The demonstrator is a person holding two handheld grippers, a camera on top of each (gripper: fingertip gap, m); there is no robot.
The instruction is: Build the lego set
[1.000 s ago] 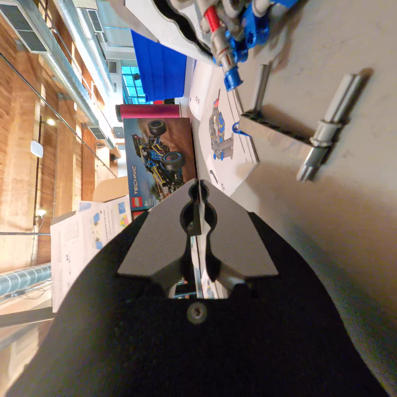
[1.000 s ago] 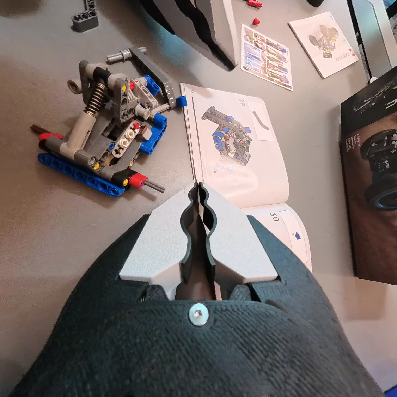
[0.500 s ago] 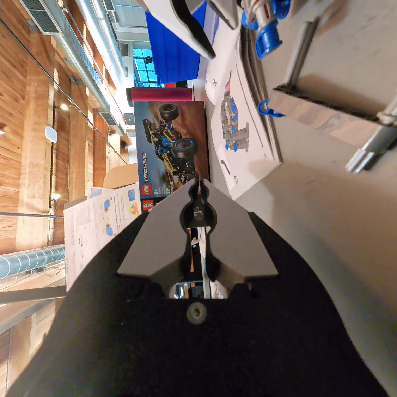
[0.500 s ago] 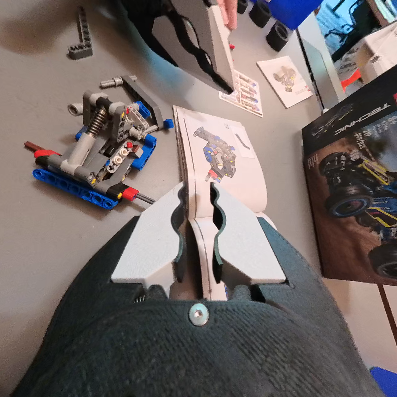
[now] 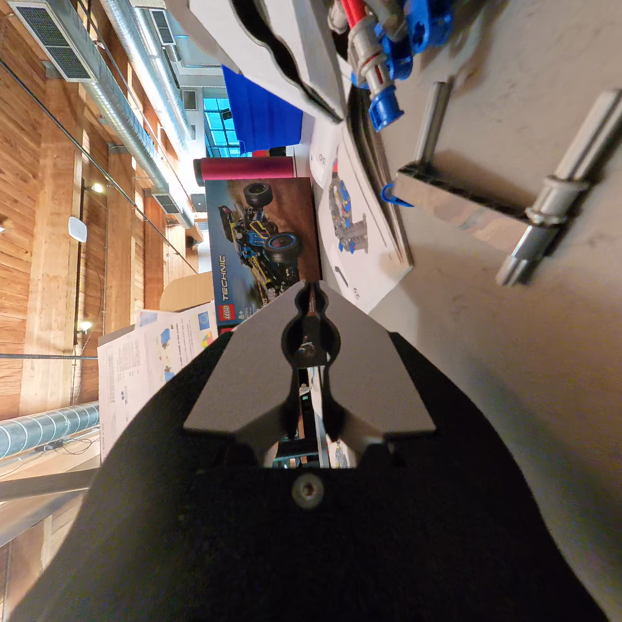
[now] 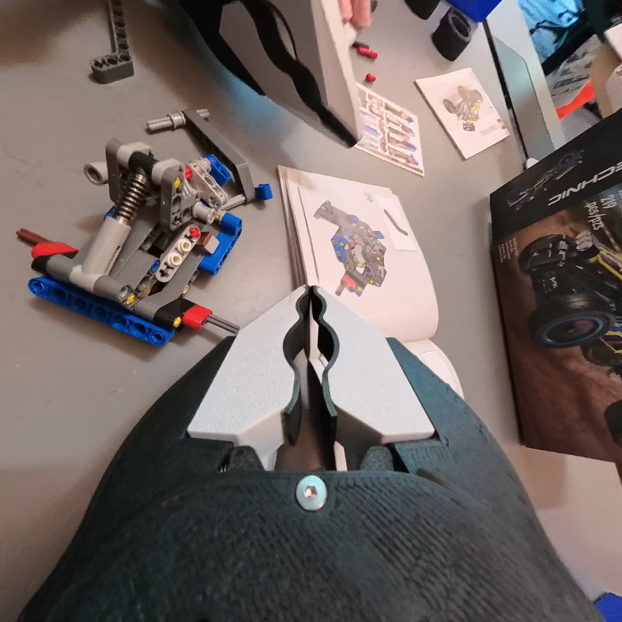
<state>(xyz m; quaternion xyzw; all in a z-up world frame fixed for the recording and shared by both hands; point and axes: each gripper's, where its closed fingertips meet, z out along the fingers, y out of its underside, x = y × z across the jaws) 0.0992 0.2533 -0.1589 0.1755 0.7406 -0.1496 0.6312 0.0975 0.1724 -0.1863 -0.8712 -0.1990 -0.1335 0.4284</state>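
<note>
Right gripper [image 6: 310, 296] pinched together on a page of our instruction booklet [image 6: 370, 235]; left gripper [image 5: 311, 286] closed, empty; we should turn gently to avoid tearing

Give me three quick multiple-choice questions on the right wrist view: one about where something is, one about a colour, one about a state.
1. Where does the lego assembly lie relative to the instruction booklet?
A. To its left
B. To its right
C. On top of it

2. What colour is the long beam at the assembly's base?
A. Yellow
B. Green
C. Blue

3. How does the instruction booklet lie?
A. Closed, cover up
B. Open, with a printed page showing
C. Rolled up

Answers:
1. A, the lego assembly sits on the grey table, left of the instruction booklet and apart from it.
2. C, the long beam along the bottom is blue.
3. B, a page with a build picture faces up.
</note>
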